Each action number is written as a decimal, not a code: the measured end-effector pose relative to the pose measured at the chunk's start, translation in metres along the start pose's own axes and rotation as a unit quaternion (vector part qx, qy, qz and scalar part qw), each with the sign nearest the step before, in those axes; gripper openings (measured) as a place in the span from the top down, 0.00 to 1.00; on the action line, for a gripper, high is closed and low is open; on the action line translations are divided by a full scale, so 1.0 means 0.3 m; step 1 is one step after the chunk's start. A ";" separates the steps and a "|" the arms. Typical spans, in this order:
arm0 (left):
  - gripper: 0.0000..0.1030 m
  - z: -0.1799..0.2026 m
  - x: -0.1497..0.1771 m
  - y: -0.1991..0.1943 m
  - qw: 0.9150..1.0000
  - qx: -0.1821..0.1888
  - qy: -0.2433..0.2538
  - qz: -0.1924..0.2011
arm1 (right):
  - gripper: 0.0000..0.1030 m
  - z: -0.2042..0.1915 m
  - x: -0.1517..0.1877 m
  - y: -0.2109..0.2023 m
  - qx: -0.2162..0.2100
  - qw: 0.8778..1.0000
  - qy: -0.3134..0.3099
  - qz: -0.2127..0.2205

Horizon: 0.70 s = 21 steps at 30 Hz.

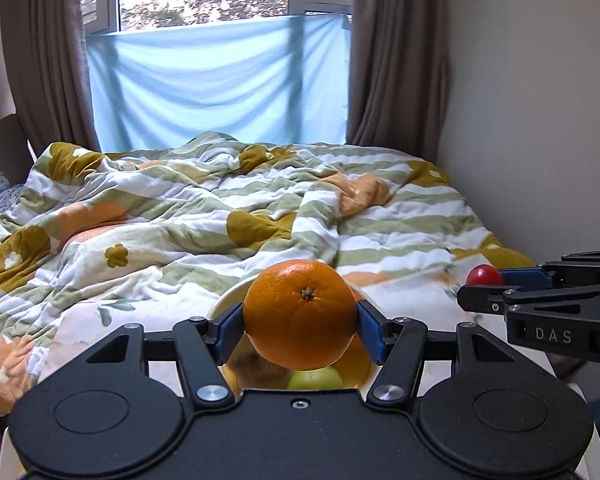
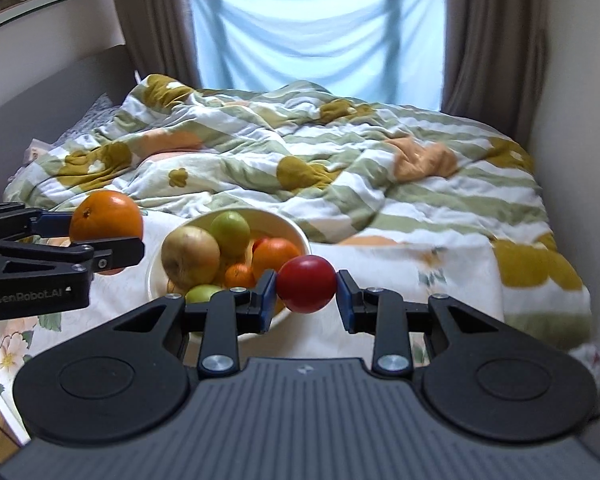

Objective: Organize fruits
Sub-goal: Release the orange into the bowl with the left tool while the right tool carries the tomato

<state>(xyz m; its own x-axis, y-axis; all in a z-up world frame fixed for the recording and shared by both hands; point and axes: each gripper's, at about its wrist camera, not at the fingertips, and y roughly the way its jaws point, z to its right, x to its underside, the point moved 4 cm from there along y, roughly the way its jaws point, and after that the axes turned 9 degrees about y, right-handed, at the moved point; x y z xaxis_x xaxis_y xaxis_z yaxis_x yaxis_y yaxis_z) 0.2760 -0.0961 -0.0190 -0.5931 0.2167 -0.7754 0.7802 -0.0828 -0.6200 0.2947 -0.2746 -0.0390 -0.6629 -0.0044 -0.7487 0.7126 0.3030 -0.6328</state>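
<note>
My left gripper (image 1: 300,322) is shut on a big orange (image 1: 301,314), its blue pads pressing both sides, held in the air above the cream fruit bowl (image 1: 225,300). My right gripper (image 2: 306,292) is shut on a small red tomato-like fruit (image 2: 307,284), held just right of and above the bowl (image 2: 296,236). The bowl holds a yellowish apple (image 2: 190,256), green fruits (image 2: 230,232), an orange (image 2: 276,254) and a small tangerine (image 2: 240,276). From the right wrist view the left gripper (image 2: 112,236) with its orange (image 2: 106,216) hangs left of the bowl. In the left wrist view the right gripper (image 1: 480,286) with the red fruit (image 1: 485,275) is at the far right.
The bowl sits on a floral cloth (image 2: 380,280) over a white surface at the foot of a bed with a rumpled striped quilt (image 2: 300,148). A wall (image 2: 580,80) closes the right side. Curtains and a blue-draped window (image 1: 220,80) stand behind the bed.
</note>
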 end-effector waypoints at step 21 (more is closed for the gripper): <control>0.38 0.033 -0.003 0.374 0.998 -0.028 0.002 -0.062 | 0.54 0.131 -0.135 0.312 -0.048 0.997 -0.036 -0.045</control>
<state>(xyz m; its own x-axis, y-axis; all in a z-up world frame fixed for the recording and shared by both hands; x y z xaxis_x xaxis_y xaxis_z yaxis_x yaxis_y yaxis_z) 0.3621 -0.1152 -0.0889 -0.6856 0.2254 -0.6922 0.7103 -0.0010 -0.7039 0.3974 -0.2836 -0.0758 -0.7024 -0.1041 -0.7042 0.6229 0.3888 -0.6788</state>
